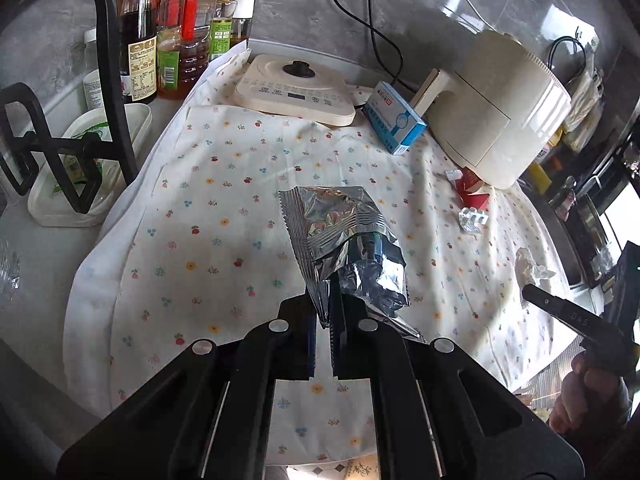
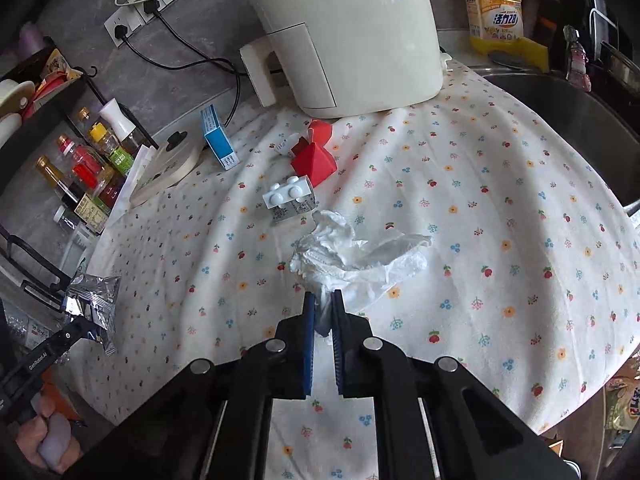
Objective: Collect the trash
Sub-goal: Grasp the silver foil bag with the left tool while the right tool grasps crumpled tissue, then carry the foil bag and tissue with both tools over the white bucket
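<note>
My left gripper (image 1: 326,300) is shut on the lower corner of a crumpled silver foil wrapper (image 1: 340,232), which hangs above the floral cloth (image 1: 208,240). The right wrist view shows the same wrapper (image 2: 94,304) at the far left, held by that gripper (image 2: 76,320). My right gripper (image 2: 323,300) is shut on the near end of a crumpled white tissue (image 2: 360,256) lying on the cloth. Beyond the tissue lie a white plastic blister piece with a paper label (image 2: 288,194) and a squashed red carton (image 2: 314,160). In the left wrist view the tissue (image 1: 532,268) is at the right.
A white air fryer (image 2: 344,32) stands at the back, with a blue medicine box (image 2: 218,140) and a cream appliance base (image 1: 296,88) to its left. Sauce and oil bottles (image 1: 180,32) line the back left. A steel sink (image 2: 560,112) and a yellow detergent bottle (image 2: 496,4) are on the right.
</note>
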### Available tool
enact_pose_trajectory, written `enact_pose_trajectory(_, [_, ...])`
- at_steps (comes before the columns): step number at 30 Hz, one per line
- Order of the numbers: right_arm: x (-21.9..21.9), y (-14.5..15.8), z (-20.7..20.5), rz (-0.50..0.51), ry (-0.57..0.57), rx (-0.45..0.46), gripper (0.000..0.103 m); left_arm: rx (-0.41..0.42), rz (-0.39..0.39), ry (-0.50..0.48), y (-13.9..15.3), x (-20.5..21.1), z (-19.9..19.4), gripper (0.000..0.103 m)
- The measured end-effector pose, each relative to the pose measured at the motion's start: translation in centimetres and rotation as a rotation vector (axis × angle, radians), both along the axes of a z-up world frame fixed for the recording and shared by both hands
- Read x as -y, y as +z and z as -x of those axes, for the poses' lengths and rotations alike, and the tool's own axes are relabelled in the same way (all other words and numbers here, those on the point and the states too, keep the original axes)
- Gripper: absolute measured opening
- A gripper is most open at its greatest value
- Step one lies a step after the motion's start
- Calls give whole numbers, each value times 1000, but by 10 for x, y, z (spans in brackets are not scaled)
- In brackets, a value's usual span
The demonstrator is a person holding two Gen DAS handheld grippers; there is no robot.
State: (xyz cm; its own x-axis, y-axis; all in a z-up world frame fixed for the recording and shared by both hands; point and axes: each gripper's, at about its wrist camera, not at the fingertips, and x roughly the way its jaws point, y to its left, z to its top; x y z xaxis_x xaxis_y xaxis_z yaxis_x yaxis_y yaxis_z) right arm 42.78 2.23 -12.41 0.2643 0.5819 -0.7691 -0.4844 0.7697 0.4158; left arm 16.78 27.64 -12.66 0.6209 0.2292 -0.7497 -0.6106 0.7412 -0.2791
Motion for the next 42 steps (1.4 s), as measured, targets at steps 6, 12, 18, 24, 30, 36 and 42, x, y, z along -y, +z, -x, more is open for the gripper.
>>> enact_pose_trajectory(6, [48, 13, 31, -22, 0, 1, 9, 11, -16, -24, 13, 43, 16, 6])
enact_pose_trajectory(12, [95, 21, 53, -32, -10, 5, 9, 25, -29, -48, 22, 86, 31, 6])
enact_pose_trajectory(18, [140, 24, 70, -40, -34, 6, 9, 26, -34, -69, 27, 124, 44, 6])
enact_pose_trajectory(24, [178, 21, 88, -38, -56, -3, 9, 23, -34, -97, 26, 158, 52, 6])
enact_pose_trajectory(30, [216, 12, 109, -21, -66, -16, 9, 16, -24, -119, 19, 193, 60, 6])
enact_pose_trajectory(36, [252, 1, 129, -5, -79, -30, 9, 7, -14, -154, 11, 230, 65, 6])
enact_pose_trajectory(42, [289, -11, 151, 13, -89, -46, 9, -7, 4, -204, -3, 270, 60, 6])
